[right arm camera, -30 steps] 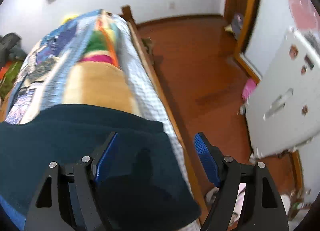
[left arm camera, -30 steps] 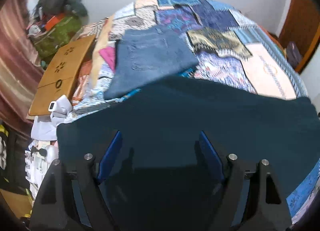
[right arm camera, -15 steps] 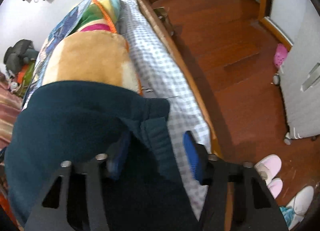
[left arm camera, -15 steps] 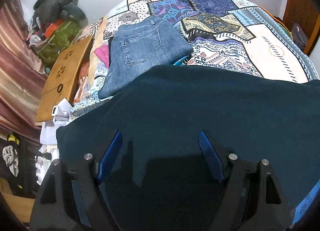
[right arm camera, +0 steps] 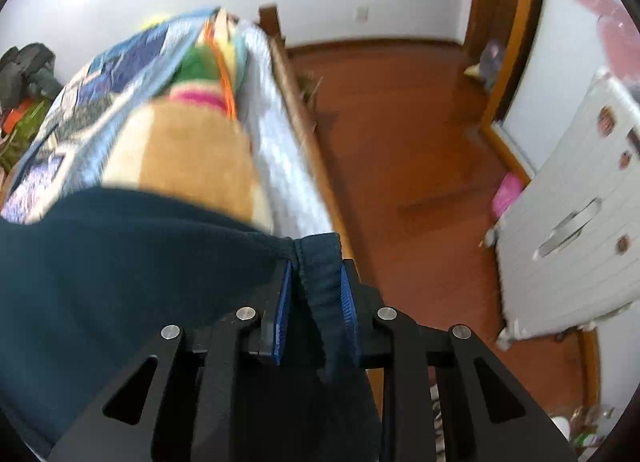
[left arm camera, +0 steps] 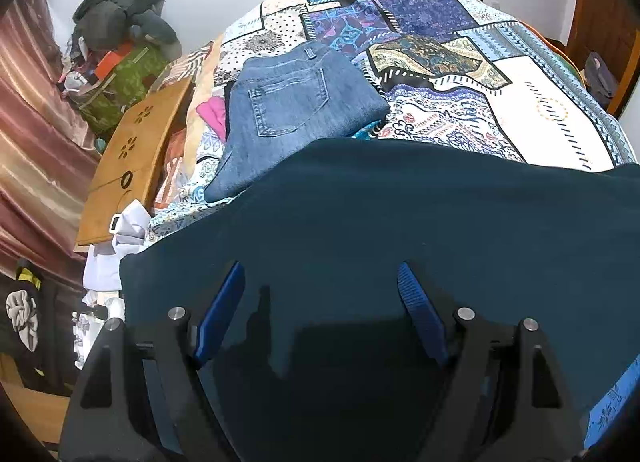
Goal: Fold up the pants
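Observation:
Dark teal pants (left arm camera: 400, 222) lie spread across the near part of the patchwork bed cover (left arm camera: 540, 102). My left gripper (left arm camera: 320, 274) is open and hovers just above the pants, its blue pads wide apart with only fabric below. In the right wrist view the pants (right arm camera: 120, 270) reach the bed's right edge. My right gripper (right arm camera: 316, 266) is shut on the thick hem of the pants, which bunches between the blue pads (right arm camera: 347, 294).
Folded blue jeans (left arm camera: 292, 110) lie farther back on the bed. A wooden board (left arm camera: 132, 166) and piles of clothes (left arm camera: 120, 46) are at the left. Right of the bed are the wooden bed rail (right arm camera: 304, 118), red-brown floor (right arm camera: 400, 166) and a white cabinet (right arm camera: 580, 222).
My right gripper went from open beside the pants' edge to shut on the hem, and it has tilted up. The left gripper stayed open and shifted slightly over the pants.

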Demonstrator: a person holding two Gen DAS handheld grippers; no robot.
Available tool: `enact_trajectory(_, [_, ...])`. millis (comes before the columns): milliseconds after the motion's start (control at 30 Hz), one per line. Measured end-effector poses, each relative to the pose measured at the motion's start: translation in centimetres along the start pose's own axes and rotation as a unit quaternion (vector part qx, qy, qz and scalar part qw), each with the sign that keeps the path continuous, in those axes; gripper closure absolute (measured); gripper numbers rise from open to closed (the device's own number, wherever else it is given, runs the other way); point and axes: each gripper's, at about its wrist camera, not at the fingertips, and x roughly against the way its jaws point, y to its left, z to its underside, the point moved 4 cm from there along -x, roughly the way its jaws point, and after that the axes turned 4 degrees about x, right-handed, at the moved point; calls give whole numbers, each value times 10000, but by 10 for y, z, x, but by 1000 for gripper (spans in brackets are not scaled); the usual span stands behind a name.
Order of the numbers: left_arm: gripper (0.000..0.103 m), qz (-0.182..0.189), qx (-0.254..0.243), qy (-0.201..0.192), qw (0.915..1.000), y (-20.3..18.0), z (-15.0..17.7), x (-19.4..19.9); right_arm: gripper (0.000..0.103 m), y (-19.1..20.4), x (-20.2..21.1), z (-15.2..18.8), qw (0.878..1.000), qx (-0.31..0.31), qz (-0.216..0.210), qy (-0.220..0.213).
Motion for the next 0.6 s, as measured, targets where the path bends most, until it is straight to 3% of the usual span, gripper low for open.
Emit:
enact_trajectory(200, [24, -49, 118, -117, 9998, 8, -2, 5, 82, 6, 25, -41, 9971, 230, 294, -660])
enact_trajectory(300, [24, -76, 139, -163, 9997, 12, -2, 7, 82, 10, 16, -47, 9965, 268, 405, -678])
enact_trajectory(400, [24, -70, 156, -192, 9997, 16, 1, 9, 82, 12, -6, -40, 9978, 164, 457, -440])
enact_trajectory(600, [24, 50, 213, -79, 9997, 22, 7, 3, 78, 15, -63, -10, 9976, -161, 92, 670])
